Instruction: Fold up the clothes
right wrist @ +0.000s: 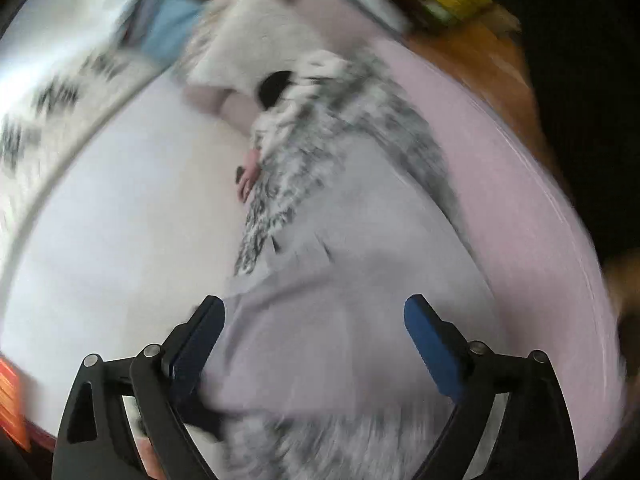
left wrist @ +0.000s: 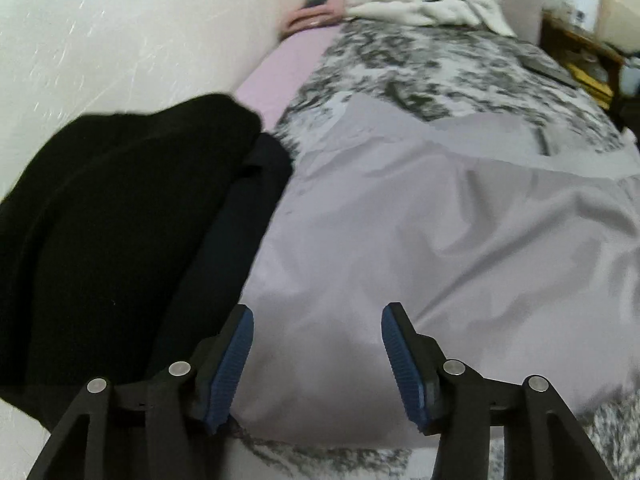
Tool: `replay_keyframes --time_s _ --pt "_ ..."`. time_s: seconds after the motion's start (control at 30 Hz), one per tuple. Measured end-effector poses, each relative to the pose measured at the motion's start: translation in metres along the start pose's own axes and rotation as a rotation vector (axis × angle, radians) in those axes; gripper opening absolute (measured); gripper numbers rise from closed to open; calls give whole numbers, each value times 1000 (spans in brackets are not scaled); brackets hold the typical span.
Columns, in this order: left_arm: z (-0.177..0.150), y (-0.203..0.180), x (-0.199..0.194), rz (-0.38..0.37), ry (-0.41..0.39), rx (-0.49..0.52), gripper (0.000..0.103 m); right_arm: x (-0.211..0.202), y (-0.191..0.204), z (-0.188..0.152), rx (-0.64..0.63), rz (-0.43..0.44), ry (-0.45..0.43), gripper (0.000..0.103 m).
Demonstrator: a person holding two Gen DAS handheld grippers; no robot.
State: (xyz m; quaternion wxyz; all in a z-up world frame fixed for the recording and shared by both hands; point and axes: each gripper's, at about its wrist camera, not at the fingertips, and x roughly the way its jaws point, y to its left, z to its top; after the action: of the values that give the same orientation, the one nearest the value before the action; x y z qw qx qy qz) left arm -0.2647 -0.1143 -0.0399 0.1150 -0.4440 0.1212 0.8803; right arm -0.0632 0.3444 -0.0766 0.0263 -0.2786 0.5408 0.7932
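Note:
A smooth lilac garment [left wrist: 400, 220] lies spread flat on the bed. My left gripper [left wrist: 317, 312] hovers over its near edge, blue pads apart and nothing pinched between them. Beside it to the left lies a black garment [left wrist: 100, 220] in a heap against the wall, with a dark navy piece [left wrist: 244, 208] along its right side. The right wrist view is blurred; there my right gripper [right wrist: 314, 308] stands wide open above the lilac garment [right wrist: 340, 320], gripping nothing.
A grey-and-white patterned bedspread [left wrist: 420, 64] covers the bed over a pink sheet [left wrist: 280, 68]. A white fluffy blanket [left wrist: 420, 4] and a pink item [left wrist: 316, 12] lie at the far end. A white wall [left wrist: 100, 40] runs along the left; a wooden nightstand [left wrist: 580, 52] stands far right.

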Motion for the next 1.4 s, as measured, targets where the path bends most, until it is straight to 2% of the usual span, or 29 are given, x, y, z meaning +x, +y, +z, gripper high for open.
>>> replay_keyframes --time_s 0.07,0.17,0.23,0.33,0.37,0.47,0.5,0.57,0.6,0.67,0.73,0.83,0.87,0.9,0.93,1.03,1.07,1.13,1.2,1.27,1.3,1.37,1.4 --pt "-5 -10 12 51 21 70 59 -5 -36 -25 160 18 57 92" --pt "-20 -11 46 131 112 128 60 9 -67 -52 289 -1 83 86" --pt "-23 -6 53 101 139 101 63 22 -78 -55 339 21 31 83" --pt "-22 4 46 75 146 49 64 29 -75 -43 385 94 -113 84" --pt "-22 6 44 71 146 43 64 37 -75 -36 387 96 -118 80" --pt "-25 8 44 68 144 44 64 41 -79 -29 442 124 -105 22" --pt "-26 8 45 61 148 36 64 35 -79 -29 442 163 -106 17" --pt "-31 9 39 27 161 10 63 7 -65 -34 372 182 -139 15" --pt "-30 8 28 -34 150 8 62 -13 -57 -39 329 181 -168 15" --pt "-29 -2 -8 -202 89 46 62 -50 -58 -42 293 161 -220 15" --pt "-32 -25 -52 -284 -21 161 67 -71 -75 -29 284 125 -213 15" --pt "-35 -81 -92 -327 -176 386 69 -74 -116 -21 372 133 -102 27" --pt "-36 -100 -103 -340 -221 459 69 -71 -129 -27 432 137 -107 47" --pt "-37 -120 -114 -353 -267 532 69 -68 -140 -35 489 136 -123 74" --pt "-37 -140 -118 -356 -299 622 69 -64 -150 -43 547 134 -139 80" --pt "-38 -211 -103 -323 -331 967 69 -69 -160 -61 567 169 -217 78" --pt "-38 -232 -95 -313 -325 1064 69 -69 -159 -62 545 174 -208 78" --pt "-40 -264 -69 -317 -252 1193 69 -63 -160 -55 532 198 -181 78" --pt "-38 -292 -28 -403 -99 1252 69 -62 -165 -52 543 230 -156 78" --pt "-29 -311 37 -468 146 1188 71 -58 -171 -49 549 243 -137 78" --pt "-19 -312 47 -503 185 1143 80 -53 -174 -47 546 241 -130 78" --pt "0 -313 61 -552 243 1074 77 -52 -174 -42 538 229 -125 78" --pt "3 -313 55 -535 229 1097 71 -52 -174 -40 538 224 -128 80"
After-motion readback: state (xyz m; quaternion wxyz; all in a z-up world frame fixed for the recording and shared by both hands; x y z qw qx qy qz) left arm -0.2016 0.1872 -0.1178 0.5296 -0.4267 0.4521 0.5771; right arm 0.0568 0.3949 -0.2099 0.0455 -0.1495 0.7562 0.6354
